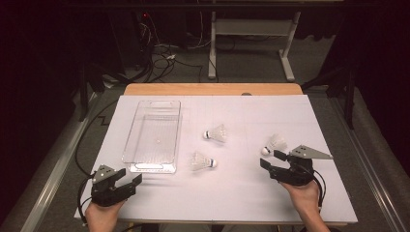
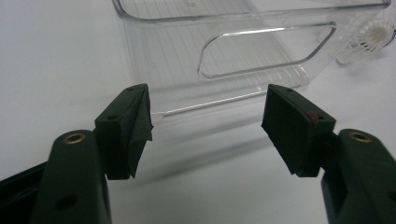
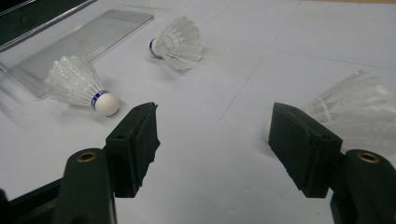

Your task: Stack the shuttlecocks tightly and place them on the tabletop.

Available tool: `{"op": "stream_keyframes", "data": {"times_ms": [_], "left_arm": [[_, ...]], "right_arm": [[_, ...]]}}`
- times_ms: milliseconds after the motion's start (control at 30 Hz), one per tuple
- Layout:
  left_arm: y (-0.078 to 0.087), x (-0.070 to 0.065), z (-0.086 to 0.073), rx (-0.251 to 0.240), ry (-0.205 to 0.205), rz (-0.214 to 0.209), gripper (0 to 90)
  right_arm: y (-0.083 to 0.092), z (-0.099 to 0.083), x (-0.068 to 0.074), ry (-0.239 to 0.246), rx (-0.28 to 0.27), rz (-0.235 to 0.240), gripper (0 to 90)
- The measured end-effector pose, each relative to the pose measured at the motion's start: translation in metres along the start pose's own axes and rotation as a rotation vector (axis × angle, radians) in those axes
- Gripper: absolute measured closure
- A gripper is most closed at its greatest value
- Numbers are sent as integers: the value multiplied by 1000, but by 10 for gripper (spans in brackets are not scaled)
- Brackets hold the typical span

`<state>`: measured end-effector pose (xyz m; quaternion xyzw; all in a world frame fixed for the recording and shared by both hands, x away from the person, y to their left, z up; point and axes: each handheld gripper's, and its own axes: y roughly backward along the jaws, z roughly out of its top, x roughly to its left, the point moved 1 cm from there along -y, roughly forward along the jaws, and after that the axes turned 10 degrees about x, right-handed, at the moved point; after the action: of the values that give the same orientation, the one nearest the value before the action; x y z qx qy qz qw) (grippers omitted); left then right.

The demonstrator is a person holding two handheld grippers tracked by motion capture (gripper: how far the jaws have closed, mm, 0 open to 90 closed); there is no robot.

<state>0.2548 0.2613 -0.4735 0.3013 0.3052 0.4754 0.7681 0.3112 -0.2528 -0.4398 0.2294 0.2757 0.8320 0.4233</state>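
Three white shuttlecocks lie on the white sheet: one in the middle [image 1: 215, 133] [image 3: 177, 43], one nearer the front [image 1: 202, 162] [image 3: 77, 85], and one at the right [image 1: 274, 143] [image 3: 355, 112]. A clear plastic bin [image 1: 153, 136] [image 2: 243, 51] stands left of them with nothing in it. My right gripper [image 1: 270, 159] [image 3: 212, 144] is open just in front of the right shuttlecock, whose cork is partly hidden behind one jaw. At the front left, my left gripper [image 1: 129, 178] [image 2: 205, 133] is open, facing the bin's near end wall.
The white sheet [image 1: 241, 193] covers a wooden table [image 1: 212, 89] whose far edge shows. Beyond it on the floor are cables [image 1: 159, 58] and a desk frame's legs [image 1: 287, 53]. Bare sheet lies between the two grippers.
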Motion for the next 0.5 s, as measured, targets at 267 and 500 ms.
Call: {"op": "stream_keyframes", "data": {"times_ms": [267, 500], "left_arm": [[0, 0, 0, 2, 0, -4, 336], [-1, -2, 0, 11, -18, 18, 335]], "right_arm": [[-17, 14, 13, 17, 34, 26, 356], [-33, 20, 31, 107, 107, -26, 364]]}}
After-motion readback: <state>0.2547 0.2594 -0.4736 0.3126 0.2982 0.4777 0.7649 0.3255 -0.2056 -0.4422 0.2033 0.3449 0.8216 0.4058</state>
